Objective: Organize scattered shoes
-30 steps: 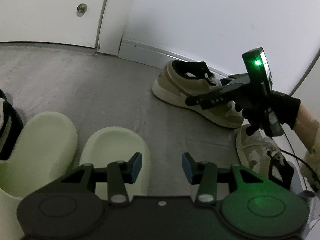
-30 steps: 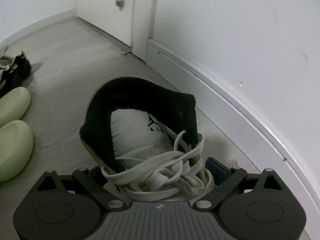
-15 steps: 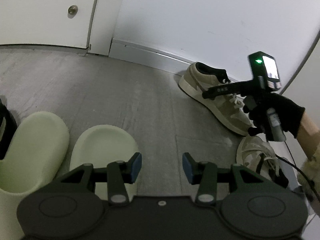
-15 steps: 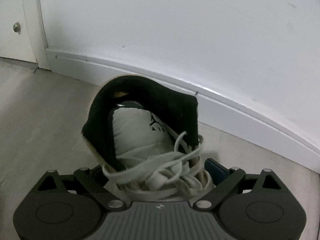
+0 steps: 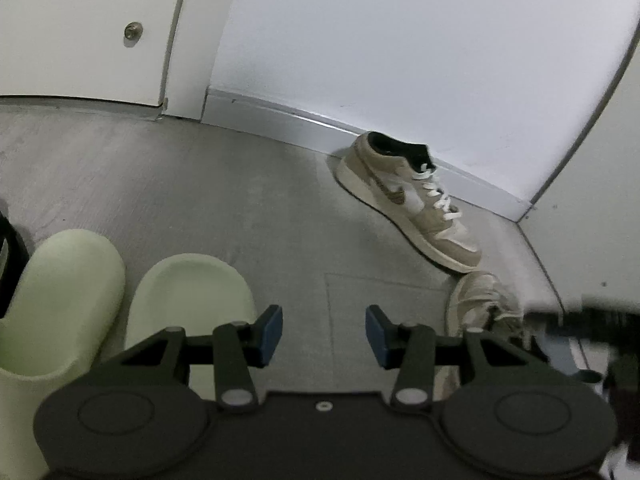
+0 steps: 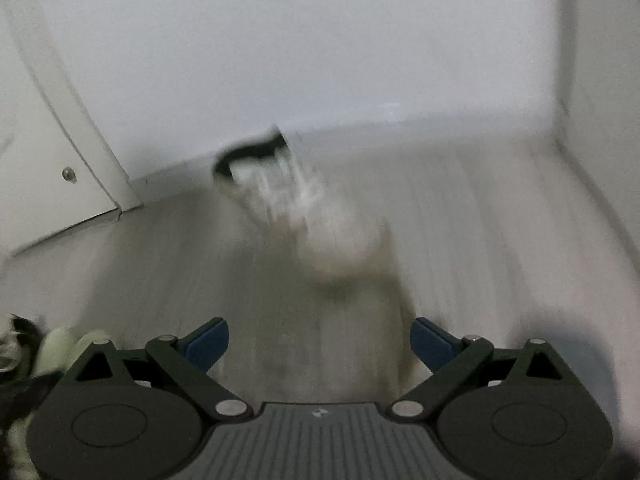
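A tan sneaker (image 5: 408,196) with white laces stands on the floor against the baseboard, heel to the wall; it shows blurred in the right wrist view (image 6: 304,208). Its mate (image 5: 480,300) lies nearer, at the right. Two pale green slippers (image 5: 188,300) sit side by side at the left, and show at the left edge of the right wrist view (image 6: 60,348). My left gripper (image 5: 324,334) is open and empty above the floor beside the slippers. My right gripper (image 6: 320,344) is open and empty, back from the tan sneaker.
White wall and baseboard (image 5: 280,120) run behind the shoes, with a white door (image 5: 80,32) at the left. A wall corner (image 5: 524,216) closes the right side. A black shoe edge (image 5: 8,256) shows at far left.
My right gripper has let go of the tan sneaker, which now stands by the baseboard, and has pulled back and opened. The left gripper stayed open over the slippers.
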The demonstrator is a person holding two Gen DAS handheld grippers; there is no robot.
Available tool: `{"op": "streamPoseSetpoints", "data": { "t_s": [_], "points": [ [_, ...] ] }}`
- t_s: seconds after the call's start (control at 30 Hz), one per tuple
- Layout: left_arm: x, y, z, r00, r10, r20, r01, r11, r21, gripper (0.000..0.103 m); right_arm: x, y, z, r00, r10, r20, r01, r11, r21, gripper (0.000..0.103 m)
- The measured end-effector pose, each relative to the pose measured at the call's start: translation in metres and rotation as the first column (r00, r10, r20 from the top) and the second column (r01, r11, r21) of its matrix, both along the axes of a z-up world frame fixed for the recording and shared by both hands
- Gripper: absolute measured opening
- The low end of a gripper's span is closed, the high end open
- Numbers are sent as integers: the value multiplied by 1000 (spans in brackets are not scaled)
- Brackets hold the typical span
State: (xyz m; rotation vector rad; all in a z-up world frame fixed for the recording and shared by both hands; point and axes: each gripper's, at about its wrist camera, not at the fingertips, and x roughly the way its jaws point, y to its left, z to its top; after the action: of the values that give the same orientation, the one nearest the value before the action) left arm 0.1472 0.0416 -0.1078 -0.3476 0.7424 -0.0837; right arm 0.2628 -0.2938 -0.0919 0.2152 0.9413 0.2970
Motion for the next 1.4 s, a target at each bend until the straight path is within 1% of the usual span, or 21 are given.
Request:
{"op": "streamPoseSetpoints", "data": {
  "t_s": [0.07,0.2,0.23,0.33,0.4,0.43,0.5,0.53,0.6,0.63,0.67,0.73,0.77,0.83,0.87,0.93,1.07,1.17,1.27,1.37,1.4],
  "points": [
    [-7,-3,5,1000,-8,12,8,1000,-10,47,-27,-3,-9,999,35,-41,-33,999,40,89],
    [-22,-5,14,999,-22,33,23,1000,-21,47,-34,25,-21,987,153,-53,-149,986,70,80],
    [-24,-5,15,999,-24,36,25,1000,-18,47,-33,35,-23,985,165,-59,-160,984,83,81],
    [-37,-4,23,998,-30,48,30,1000,2,48,-29,64,-18,985,155,-79,-153,988,39,81],
    [-42,-2,23,999,-23,45,22,1000,7,48,-32,71,-16,983,149,-110,-142,988,63,81],
    [-42,-2,23,999,-20,44,20,1000,8,48,-34,76,-16,979,151,-133,-140,986,91,81],
    [-43,2,23,999,-4,34,4,1000,16,48,-37,89,-24,963,197,-182,-159,966,201,79],
    [-43,4,23,999,0,33,0,1000,19,48,-40,94,-26,957,225,-184,-179,955,236,78],
    [-43,9,25,999,16,38,-17,999,31,48,-48,105,-25,935,308,-176,-244,918,313,77],
    [-42,11,24,999,23,36,-24,999,32,48,-52,109,-22,929,341,-146,-282,905,318,77],
    [-41,12,24,999,30,35,-31,999,33,48,-56,109,-15,925,368,-92,-332,904,269,77],
    [-38,14,19,999,40,25,-41,999,24,48,-62,105,-5,900,436,-8,-430,891,144,78],
    [-36,14,16,999,41,19,-42,999,19,48,-64,102,-2,886,464,15,-464,882,86,78],
    [-33,13,10,999,41,6,-41,999,14,48,-58,97,-7,873,488,-4,-487,872,41,76],
    [-31,12,7,999,40,0,-40,999,14,48,-53,94,-12,867,498,-24,-497,867,34,69],
    [-30,11,5,999,38,-9,-38,999,10,48,-44,94,-18,858,513,-33,-512,858,34,65],
    [-26,11,2,999,45,-15,-45,999,2,48,-28,111,-26,841,541,-7,-541,840,40,65],
    [-23,14,1,998,57,-17,-57,998,4,48,-17,128,-31,842,538,36,-539,840,54,65],
    [-20,17,1,997,70,-18,-69,998,9,48,11,146,-37,853,511,102,-520,848,101,64],
    [-21,19,1,997,72,-15,-72,997,18,49,23,152,-30,857,503,112,-514,851,104,66],
    [-20,19,0,997,74,-17,-73,997,19,49,24,150,-25,849,513,127,-525,847,86,68]
  ]
}}
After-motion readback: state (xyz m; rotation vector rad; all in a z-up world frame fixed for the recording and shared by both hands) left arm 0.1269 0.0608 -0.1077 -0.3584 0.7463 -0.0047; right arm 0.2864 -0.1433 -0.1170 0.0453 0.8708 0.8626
